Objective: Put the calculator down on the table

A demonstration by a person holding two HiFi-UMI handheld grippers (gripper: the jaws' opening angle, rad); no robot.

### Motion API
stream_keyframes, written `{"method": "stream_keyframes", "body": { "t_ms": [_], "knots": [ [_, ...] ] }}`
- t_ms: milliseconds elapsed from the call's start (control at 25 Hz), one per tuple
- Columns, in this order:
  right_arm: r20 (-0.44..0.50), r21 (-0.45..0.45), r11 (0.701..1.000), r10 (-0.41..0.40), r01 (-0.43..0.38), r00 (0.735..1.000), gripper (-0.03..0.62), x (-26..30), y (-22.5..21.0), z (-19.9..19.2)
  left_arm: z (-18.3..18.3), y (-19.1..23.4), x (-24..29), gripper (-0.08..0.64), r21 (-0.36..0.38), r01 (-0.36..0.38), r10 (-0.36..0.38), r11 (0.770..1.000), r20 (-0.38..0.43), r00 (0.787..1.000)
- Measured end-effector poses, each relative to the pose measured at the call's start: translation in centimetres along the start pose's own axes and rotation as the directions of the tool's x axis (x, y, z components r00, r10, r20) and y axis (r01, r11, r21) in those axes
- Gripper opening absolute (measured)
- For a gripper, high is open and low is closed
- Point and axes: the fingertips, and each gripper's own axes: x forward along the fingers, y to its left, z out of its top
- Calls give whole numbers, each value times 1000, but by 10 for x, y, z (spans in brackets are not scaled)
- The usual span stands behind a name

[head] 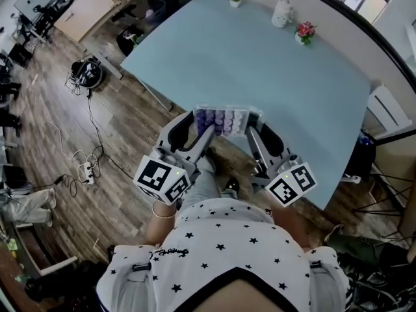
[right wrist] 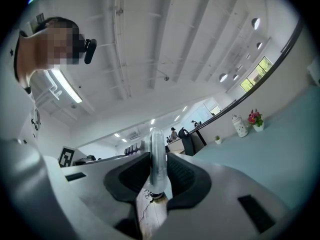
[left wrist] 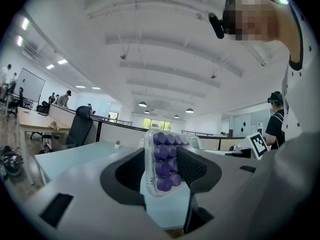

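Meanwhile, at centre frame, the calculator (head: 222,120) sits clamped from both ends — left gripper (head: 203,127) closed on its left side, right gripper (head: 250,129) on its right — at the near edge of the pale blue bench (head: 292,77); whether it touches cannot be told.

Nothing legible anywhere in these views. The left marker cube (head: 162,177) on the left gripper (head: 203,127) shows only black-and-white square patterns, no letters, and it's the same on the right marker cube (head: 292,184) on the right gripper (head: 252,127). The calculator (head: 223,119) has purple keys, too small and blurred for any figures.
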Motion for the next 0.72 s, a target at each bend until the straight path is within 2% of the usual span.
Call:
{"method": "stream_keyframes", "body": {
  "t_ms": [320, 720],
  "knots": [
    [35, -4, 996, -92, 92, 995, 100, 18, -39, 14, 5, 17, 55, 206, 8, 99, -99, 995, -19, 995],
    [79, -4, 978, -210, 211, 975, 100, 55, -88, 33, 14, 50, 126, 207, -1, 218, -218, 976, -47, 975]
  ]
}}
